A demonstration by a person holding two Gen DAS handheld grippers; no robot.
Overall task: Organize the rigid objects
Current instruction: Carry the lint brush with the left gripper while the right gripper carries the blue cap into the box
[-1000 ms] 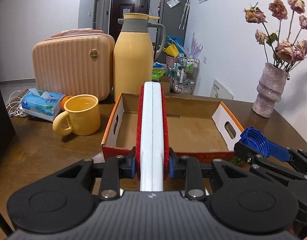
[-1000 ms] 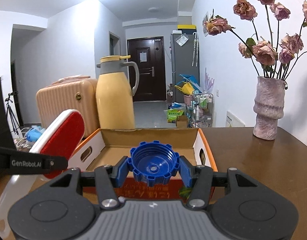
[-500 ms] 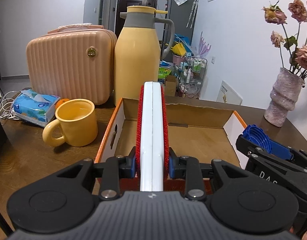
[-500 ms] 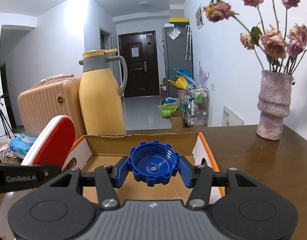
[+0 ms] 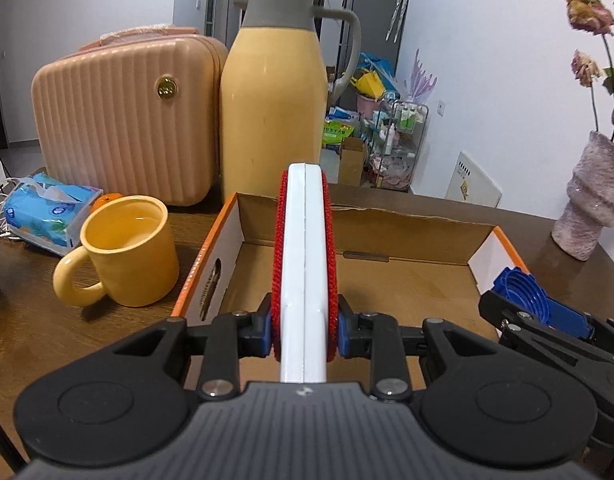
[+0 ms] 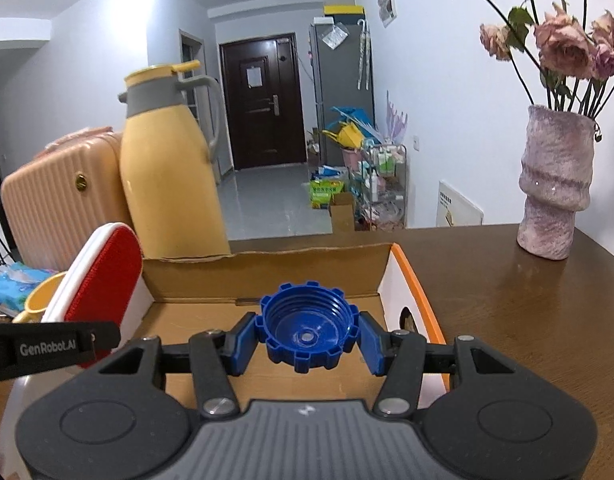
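Note:
My left gripper [image 5: 305, 334] is shut on a white brush with red bristle pads [image 5: 305, 248], held edge-up over the near left part of an open cardboard box [image 5: 407, 220]. My right gripper [image 6: 307, 338] is shut on a blue notched bottle cap [image 6: 307, 326], held over the box's [image 6: 267, 272] near right part. The right gripper and cap also show in the left wrist view [image 5: 523, 292] at the right. The brush also shows in the right wrist view [image 6: 103, 276] at the left. The box floor looks bare.
A yellow mug [image 5: 127, 248], a blue tissue pack [image 5: 47, 208], a peach ribbed case [image 5: 123, 120] and a tall yellow jug [image 5: 275, 92] stand left of and behind the box. A pink vase with dried roses [image 6: 555, 188] stands at the right on the brown table [image 6: 527, 300].
Both grippers have moved forward and up over the box, each keeping its hold. The box interior now lies under the brush and the cap.

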